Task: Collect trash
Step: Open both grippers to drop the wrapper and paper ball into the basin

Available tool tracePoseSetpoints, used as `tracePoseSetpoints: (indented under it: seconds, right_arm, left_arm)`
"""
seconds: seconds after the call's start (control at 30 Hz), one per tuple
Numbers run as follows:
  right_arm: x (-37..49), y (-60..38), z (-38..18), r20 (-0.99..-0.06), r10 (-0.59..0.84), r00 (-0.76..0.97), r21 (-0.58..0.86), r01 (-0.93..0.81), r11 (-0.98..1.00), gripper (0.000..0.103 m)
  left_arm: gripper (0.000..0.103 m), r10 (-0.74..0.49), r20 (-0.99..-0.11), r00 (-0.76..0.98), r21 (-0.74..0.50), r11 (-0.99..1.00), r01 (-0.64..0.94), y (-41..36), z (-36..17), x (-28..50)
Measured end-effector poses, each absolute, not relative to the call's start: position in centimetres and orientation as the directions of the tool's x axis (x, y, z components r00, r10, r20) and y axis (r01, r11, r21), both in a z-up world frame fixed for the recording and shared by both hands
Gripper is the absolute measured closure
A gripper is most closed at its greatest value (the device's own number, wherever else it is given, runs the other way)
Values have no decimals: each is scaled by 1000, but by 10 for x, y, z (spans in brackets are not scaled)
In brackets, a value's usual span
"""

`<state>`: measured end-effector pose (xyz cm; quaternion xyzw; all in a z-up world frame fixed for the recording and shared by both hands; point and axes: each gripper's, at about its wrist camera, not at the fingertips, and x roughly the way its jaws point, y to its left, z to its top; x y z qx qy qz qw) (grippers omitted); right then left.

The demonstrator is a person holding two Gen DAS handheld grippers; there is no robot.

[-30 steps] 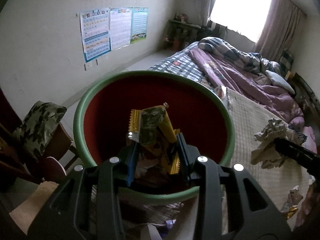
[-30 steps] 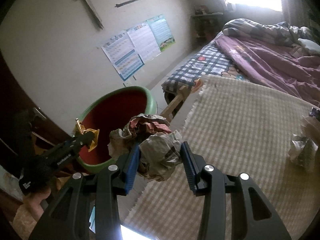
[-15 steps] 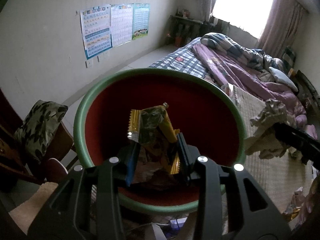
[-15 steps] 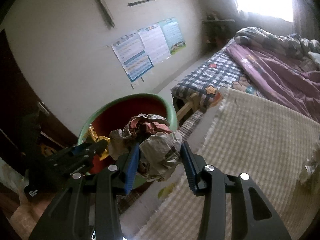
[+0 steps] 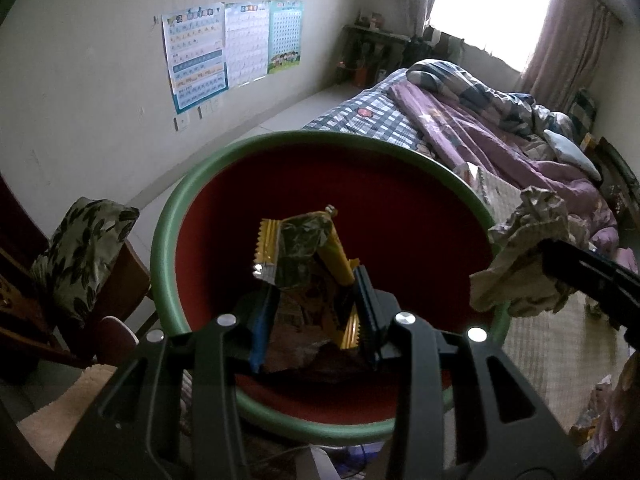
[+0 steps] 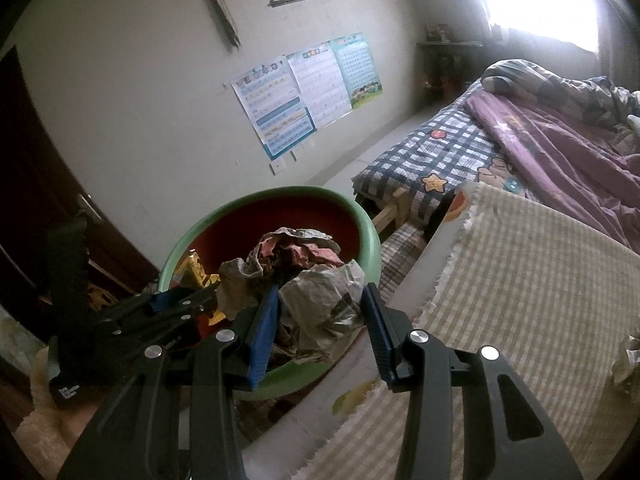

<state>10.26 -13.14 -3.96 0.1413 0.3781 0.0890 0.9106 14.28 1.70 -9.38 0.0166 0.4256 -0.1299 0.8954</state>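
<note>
Presently | left tool (image 5: 312,320) pinched on yellow wrapper (image 5: 304,256) above basin (image 5: 168,216) | right tool (image 6: 320,328) clamped on crumpled paper (image 6: 316,300) at basin rim | nothing released; more scraps (image 6: 630,356) left on bed's right edge

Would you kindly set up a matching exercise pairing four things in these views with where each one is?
1. wrapper
2. paper wad
3. posters
4. basin

a. on the wall
b. in the right gripper
c. beside the bed
d. in the left gripper

Pairs: 1-d, 2-b, 3-a, 4-c
</note>
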Motion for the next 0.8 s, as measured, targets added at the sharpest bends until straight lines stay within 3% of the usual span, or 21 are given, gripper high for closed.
tracePoseSetpoints:
  seconds: [0.8]
  right_arm:
    - [124,-110,-50,-688,272,673,298,-79,951,60]
  left_arm:
    - [68,-205,-780,591,-69,967,245,13,-100,150]
